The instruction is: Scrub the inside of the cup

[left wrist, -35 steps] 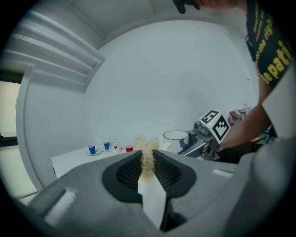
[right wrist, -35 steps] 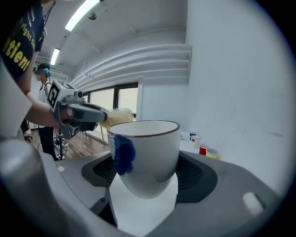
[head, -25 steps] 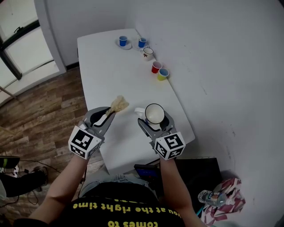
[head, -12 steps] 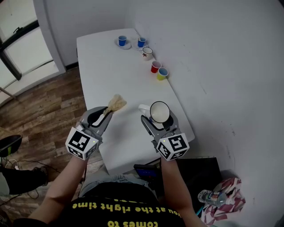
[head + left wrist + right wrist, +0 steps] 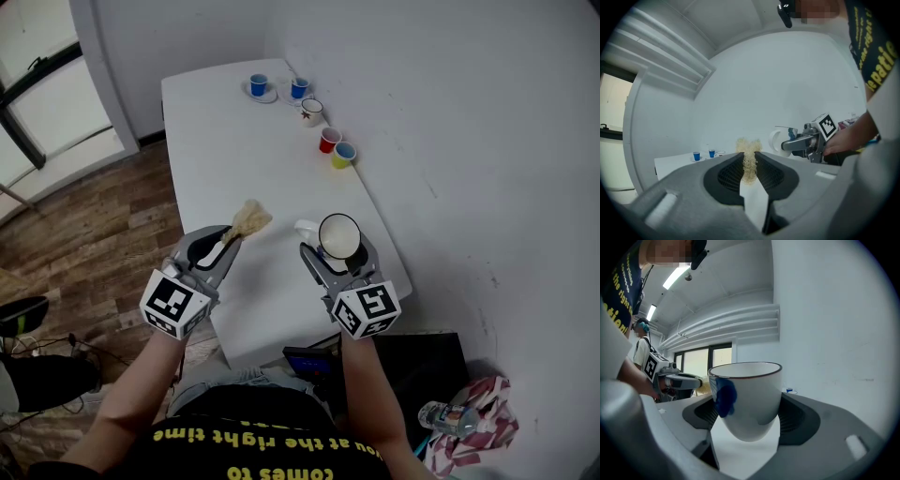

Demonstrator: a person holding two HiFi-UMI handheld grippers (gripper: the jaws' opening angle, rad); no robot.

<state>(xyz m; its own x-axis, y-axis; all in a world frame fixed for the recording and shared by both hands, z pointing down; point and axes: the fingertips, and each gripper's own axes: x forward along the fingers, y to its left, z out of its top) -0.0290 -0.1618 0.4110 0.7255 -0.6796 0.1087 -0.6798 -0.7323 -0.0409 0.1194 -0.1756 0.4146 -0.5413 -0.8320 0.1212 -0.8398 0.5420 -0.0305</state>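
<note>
A white cup (image 5: 337, 235) with a dark rim and a blue mark sits between the jaws of my right gripper (image 5: 336, 244), which is shut on its sides; the mouth faces up toward me. In the right gripper view the cup (image 5: 747, 397) fills the centre, lifted off the white table (image 5: 234, 159). My left gripper (image 5: 225, 242) is shut on a tan fibrous scrubber (image 5: 250, 220), whose tuft sticks out past the jaw tips. From the left gripper view the scrubber (image 5: 749, 160) is pinched between the dark pads, and the cup (image 5: 778, 140) hangs to the right of it, apart.
At the table's far end stand small cups: two blue ones (image 5: 259, 86), a white one (image 5: 312, 110), a red one (image 5: 330, 141) and a yellow-blue one (image 5: 345, 155). A white wall (image 5: 450, 141) runs along the right. Wooden floor (image 5: 84, 234) lies left.
The right gripper and cup have shifted slightly right and toward the table's near edge. The left gripper with the scrubber has barely moved.
</note>
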